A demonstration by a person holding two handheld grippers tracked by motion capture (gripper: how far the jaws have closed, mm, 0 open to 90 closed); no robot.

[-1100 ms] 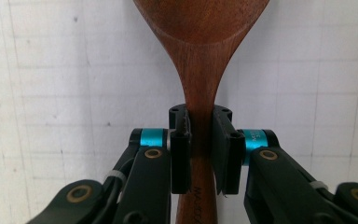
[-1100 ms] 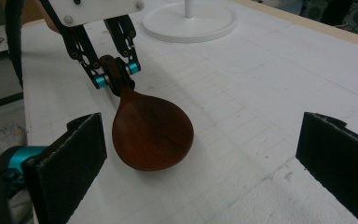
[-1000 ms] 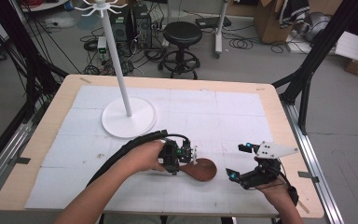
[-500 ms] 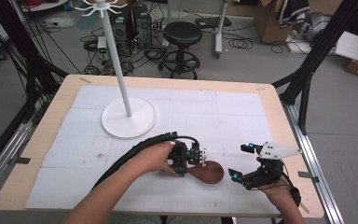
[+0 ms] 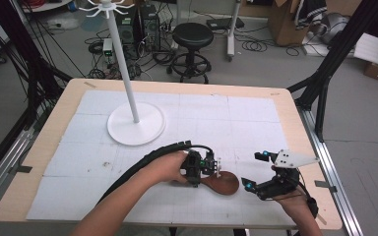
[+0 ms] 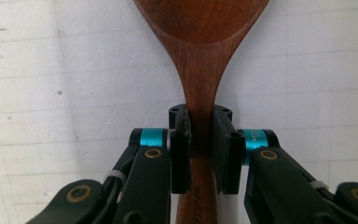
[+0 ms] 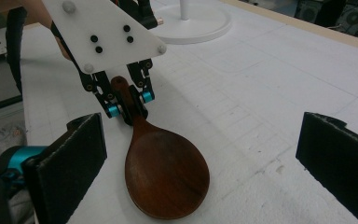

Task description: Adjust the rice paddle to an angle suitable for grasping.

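Observation:
A dark brown wooden spoon (image 5: pixel 225 183) lies with its wide bowl on the white mat near the table's front edge. My left gripper (image 5: pixel 213 170) is shut on the spoon's neck, just behind the bowl. In the left gripper view both pads press on the neck of the spoon (image 6: pixel 200 70), which runs up between them. My right gripper (image 5: pixel 254 171) stands open just right of the bowl, apart from it. In the right gripper view the spoon (image 7: pixel 165 172) lies between its wide-apart pads (image 7: pixel 70 156), and the left gripper (image 7: pixel 127 106) holds it from behind.
A white hook stand with a round base (image 5: pixel 150 129) stands at the back left of the mat. The left gripper's black cable (image 5: pixel 157 151) curves over the forearm. The table's wooden rim (image 5: pixel 300 123) borders the mat on the right.
The left gripper has slid a little to the right with the spoon, bringing the bowl nearer the right gripper. The right gripper has kept still.

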